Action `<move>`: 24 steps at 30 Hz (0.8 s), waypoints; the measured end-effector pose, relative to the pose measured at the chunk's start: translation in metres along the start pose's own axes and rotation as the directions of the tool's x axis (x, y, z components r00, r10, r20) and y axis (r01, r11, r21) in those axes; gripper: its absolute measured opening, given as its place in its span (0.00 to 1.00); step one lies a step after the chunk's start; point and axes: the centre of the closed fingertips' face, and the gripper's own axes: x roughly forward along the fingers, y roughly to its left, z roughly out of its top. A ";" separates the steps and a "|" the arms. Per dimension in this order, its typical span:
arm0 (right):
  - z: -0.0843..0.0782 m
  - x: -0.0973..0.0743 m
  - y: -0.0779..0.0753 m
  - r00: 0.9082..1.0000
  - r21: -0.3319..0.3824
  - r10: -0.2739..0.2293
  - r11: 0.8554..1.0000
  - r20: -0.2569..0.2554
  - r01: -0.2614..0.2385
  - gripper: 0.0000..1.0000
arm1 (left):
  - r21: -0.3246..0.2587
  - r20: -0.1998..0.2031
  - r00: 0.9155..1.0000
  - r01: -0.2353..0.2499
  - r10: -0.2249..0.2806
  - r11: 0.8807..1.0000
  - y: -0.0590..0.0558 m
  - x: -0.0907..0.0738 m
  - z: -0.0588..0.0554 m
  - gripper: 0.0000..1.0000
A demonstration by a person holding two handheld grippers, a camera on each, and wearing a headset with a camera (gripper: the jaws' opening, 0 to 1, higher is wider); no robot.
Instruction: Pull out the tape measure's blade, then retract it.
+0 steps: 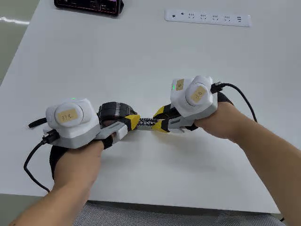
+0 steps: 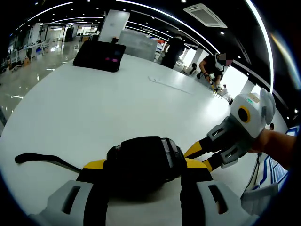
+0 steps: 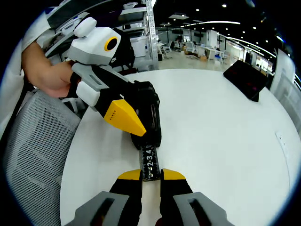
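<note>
Right tongs (image 3: 150, 176) pinching short numbered blade (image 3: 149, 161), black case (image 3: 153, 113)

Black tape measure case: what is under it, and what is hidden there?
The white tabletop lies under the black tape measure case; the left gripper's jaws flank it. Its underside is covered.

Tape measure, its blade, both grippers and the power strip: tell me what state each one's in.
left gripper: shut on the tape measure.
right gripper: shut on the end of the blade.
tape measure: held by its case, blade partly out.
blade: pulled out a short way.
power strip: sockets empty.
</note>
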 end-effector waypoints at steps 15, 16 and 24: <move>0.012 0.010 0.001 1.000 0.002 0.000 1.000 0.018 0.000 0.10 | -0.004 -0.002 1.000 0.007 -0.007 1.000 0.001 0.000 0.000 0.57; 0.013 0.011 0.001 1.000 0.003 0.000 1.000 0.021 0.000 0.10 | -0.004 -0.001 1.000 0.007 -0.007 1.000 0.001 0.000 0.000 0.57; 0.018 0.016 0.002 1.000 0.004 0.003 1.000 0.031 -0.003 0.10 | -0.008 -0.001 1.000 0.010 -0.010 1.000 0.001 0.000 0.000 0.57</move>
